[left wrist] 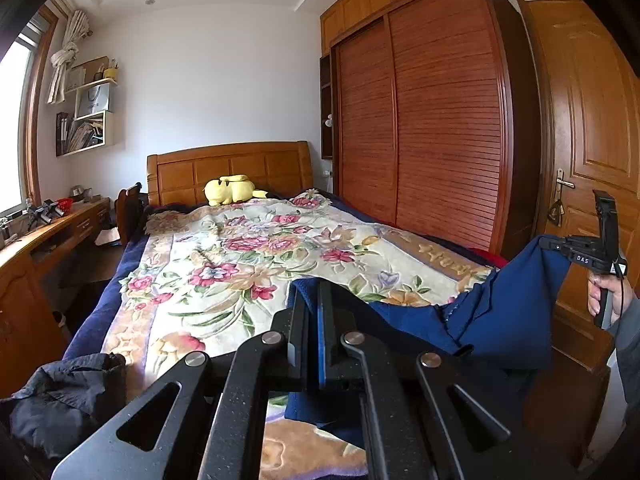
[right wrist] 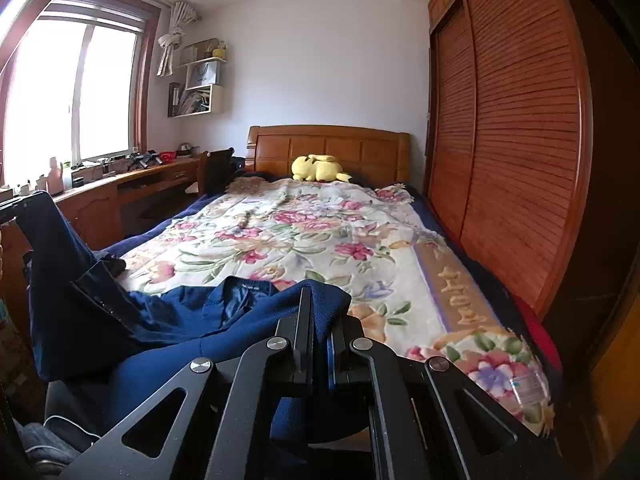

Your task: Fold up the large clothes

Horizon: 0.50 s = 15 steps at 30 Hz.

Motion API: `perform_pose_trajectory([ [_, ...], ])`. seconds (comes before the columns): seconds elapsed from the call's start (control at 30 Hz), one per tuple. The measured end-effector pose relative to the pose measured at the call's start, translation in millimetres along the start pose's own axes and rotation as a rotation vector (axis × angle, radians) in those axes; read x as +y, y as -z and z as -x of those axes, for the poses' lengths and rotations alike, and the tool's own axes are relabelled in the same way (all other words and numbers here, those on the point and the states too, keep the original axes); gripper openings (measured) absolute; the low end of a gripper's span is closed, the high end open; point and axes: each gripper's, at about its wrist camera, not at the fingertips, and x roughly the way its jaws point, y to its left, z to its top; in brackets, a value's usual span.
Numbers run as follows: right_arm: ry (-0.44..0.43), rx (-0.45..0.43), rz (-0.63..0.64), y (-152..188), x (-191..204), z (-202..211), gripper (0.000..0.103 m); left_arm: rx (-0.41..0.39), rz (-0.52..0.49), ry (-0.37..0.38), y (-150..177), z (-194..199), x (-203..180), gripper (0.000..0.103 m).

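Observation:
A large dark blue garment [left wrist: 500,312] hangs stretched between my two grippers above the foot of the bed [left wrist: 240,248]. My left gripper [left wrist: 314,292] is shut on one edge of it. My right gripper [right wrist: 320,304] is shut on another edge; it also shows at the right of the left wrist view [left wrist: 560,245], held in a hand. The garment [right wrist: 160,320] sags in the middle, and its collar area rests on the floral blanket [right wrist: 320,232]. The left gripper shows at the far left of the right wrist view [right wrist: 16,204].
A yellow plush toy [right wrist: 318,168] lies by the wooden headboard [right wrist: 328,146]. A sliding-door wardrobe [right wrist: 512,128] runs along the bed's right side. A desk [right wrist: 120,188] with small items stands left under the window. A dark garment [left wrist: 60,396] lies at the bed's near left corner.

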Motion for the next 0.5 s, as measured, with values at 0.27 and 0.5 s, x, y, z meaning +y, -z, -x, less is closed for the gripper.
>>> perform_pose_trajectory([
  [0.27,-0.032,0.125,0.014,21.6,20.6,-79.7,0.004,0.102,0.082,-0.005,38.2,-59.4,33.9,0.003],
  [0.5,-0.067,0.196,0.013,32.4,32.5,-174.2,0.004,0.232,0.124,-0.070,72.3,-131.0,69.3,0.003],
])
